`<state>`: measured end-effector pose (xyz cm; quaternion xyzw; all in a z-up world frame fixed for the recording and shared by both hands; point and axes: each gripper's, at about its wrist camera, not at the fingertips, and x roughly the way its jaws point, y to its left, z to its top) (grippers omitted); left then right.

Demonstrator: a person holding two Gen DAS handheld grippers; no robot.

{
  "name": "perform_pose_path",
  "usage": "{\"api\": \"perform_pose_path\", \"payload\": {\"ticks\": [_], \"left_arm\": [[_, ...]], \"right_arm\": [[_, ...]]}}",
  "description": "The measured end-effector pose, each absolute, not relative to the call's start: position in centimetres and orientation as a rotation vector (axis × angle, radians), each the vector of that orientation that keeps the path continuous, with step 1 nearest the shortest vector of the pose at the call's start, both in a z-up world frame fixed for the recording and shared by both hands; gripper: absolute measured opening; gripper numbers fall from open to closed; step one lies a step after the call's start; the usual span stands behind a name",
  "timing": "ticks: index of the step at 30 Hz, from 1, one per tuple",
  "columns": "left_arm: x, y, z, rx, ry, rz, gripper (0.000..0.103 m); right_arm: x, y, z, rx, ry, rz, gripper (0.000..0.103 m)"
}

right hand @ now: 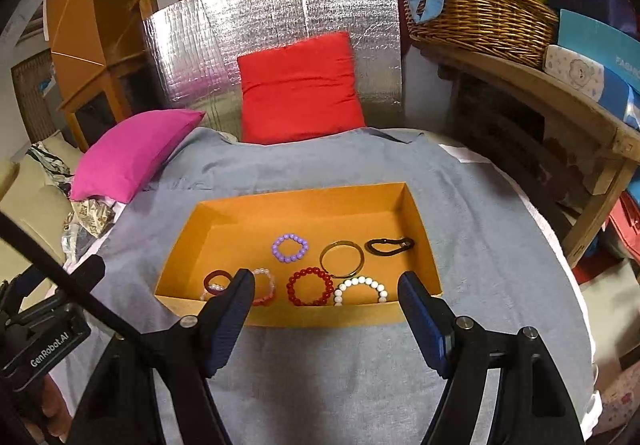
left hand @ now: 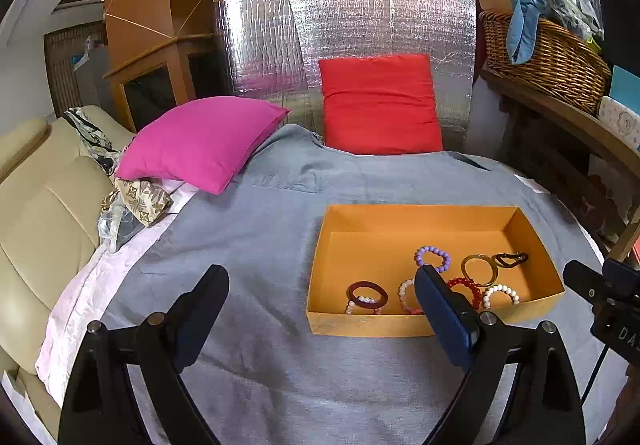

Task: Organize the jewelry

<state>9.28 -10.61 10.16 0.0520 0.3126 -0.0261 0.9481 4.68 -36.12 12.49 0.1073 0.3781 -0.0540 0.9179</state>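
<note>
Both the left gripper (left hand: 322, 305) and the right gripper (right hand: 326, 301) are hovering with fingers apart, holding nothing. Beaded bracelets (light, probably slippery) are lying inside the orange box (right hand: 280, 321) on the bed (right hand: 320, 365). The red bracelet (right hand: 310, 287) is looking easiest to pinch across one side of its band.

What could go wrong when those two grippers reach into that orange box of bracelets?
1. The bracelets are crowded: the red bead bracelet lies against the white bead bracelet and the gold bangle, so a grab may snag two.
2. The orange box looks like light cardboard on a soft grey blanket; a nudge to its wall could slide or tip it.
3. The right gripper and left gripper are close together and might collide.
</note>
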Motion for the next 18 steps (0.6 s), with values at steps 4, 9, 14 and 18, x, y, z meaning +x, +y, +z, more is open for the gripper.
{"api": "perform_pose_path", "payload": {"ticks": [4, 9, 14, 18], "left_arm": [[9.21, -10.62, 10.16, 0.107, 0.636, -0.061, 0.094], [9.35, -10.52, 10.15, 0.102, 0.640, -0.068, 0.094], [9.51, -10.49, 10.04, 0.096, 0.647, -0.069, 0.094], [9.54, -10.48, 10.05, 0.096, 0.646, -0.065, 0.094]], "right_arm": [[4.65, -35.94, 12.26, 0.221, 0.782, -0.109, 0.077], [4.66, -35.77, 12.30, 0.213, 0.780, -0.114, 0.077], [4.70, -35.67, 12.24, 0.213, 0.780, -0.116, 0.077], [4.75, -35.69, 12.11, 0.220, 0.783, -0.119, 0.077]]}}
